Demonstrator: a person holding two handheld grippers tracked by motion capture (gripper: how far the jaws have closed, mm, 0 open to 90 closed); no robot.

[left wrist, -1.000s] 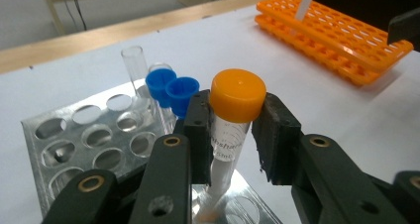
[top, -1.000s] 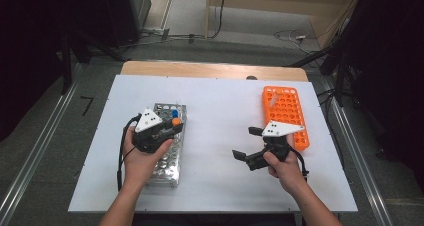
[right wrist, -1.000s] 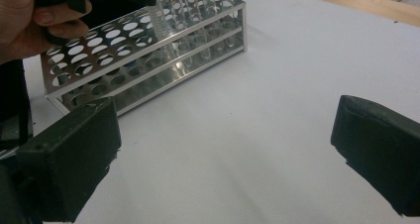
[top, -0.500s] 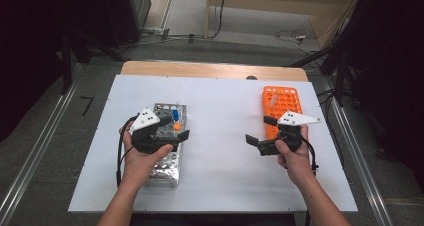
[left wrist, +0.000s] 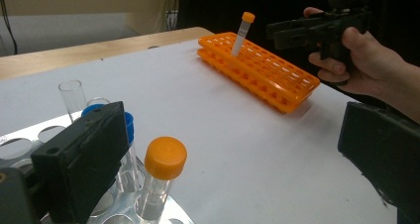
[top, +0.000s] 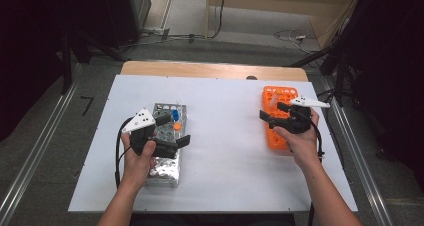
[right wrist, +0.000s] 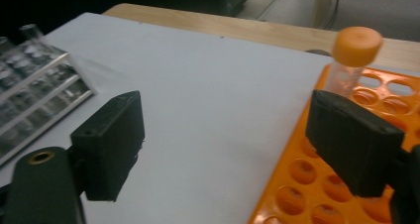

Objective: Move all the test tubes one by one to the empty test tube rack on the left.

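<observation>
Right gripper [top: 272, 120] now sitting wide, clear of racked tube [right wrist: 352, 60] | left gripper [top: 172, 130] wide, nearing orange-capped tube [left wrist: 161, 177] | you're fetching next.

Looks like a lab test bench I'm at: white-topped work table [top: 225, 101] with an orange plastic tube rack [top: 278, 117], a clear acrylic tube rack [top: 167, 156], capped sample tubes [left wrist: 159, 182], black curtains and loose floor cables around.

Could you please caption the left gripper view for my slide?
Open left gripper beside an orange-capped tube; orange rack beyond.
</observation>
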